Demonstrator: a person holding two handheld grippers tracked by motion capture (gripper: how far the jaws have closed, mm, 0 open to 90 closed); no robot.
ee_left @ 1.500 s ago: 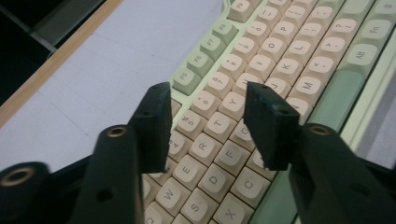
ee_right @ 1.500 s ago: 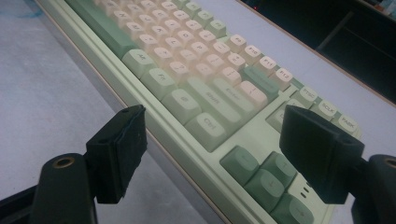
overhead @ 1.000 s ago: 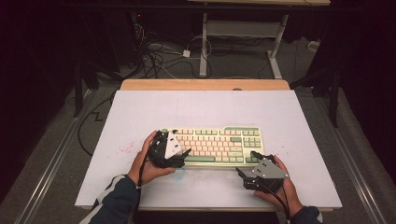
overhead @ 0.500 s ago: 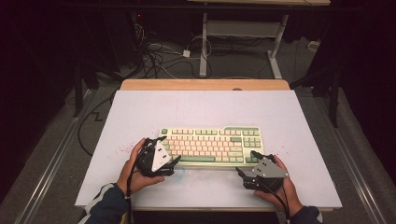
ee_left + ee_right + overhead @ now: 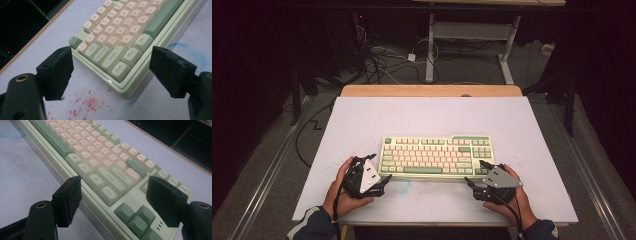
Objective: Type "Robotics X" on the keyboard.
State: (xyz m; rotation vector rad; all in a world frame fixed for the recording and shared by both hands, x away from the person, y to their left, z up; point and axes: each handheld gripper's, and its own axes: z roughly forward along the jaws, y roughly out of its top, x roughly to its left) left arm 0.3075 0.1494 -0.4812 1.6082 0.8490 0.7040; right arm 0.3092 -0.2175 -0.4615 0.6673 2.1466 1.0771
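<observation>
We see the keyboard [image 5: 435, 156] lying on the table [image 5: 427, 115] with its long side running left to right, and each near corner lies just in front of one gripper. The left gripper [image 5: 110, 72] stands wide around the near left corner without touching it. The right gripper [image 5: 113, 200], which has just been closing a little, also stands wide over the near right corner, and whether its pads touch the edge is hard to tell.

Dim room, lit tabletop; gripper views soft at close range.

High view: pale white table sheet [image 5: 432, 120] evenly lit from above, surroundings near black. Right gripper view: cream-and-green plastic keyboard [image 5: 105, 167] blurs toward its far keys. Left gripper view sharper; legends readable, faint shadows.
</observation>
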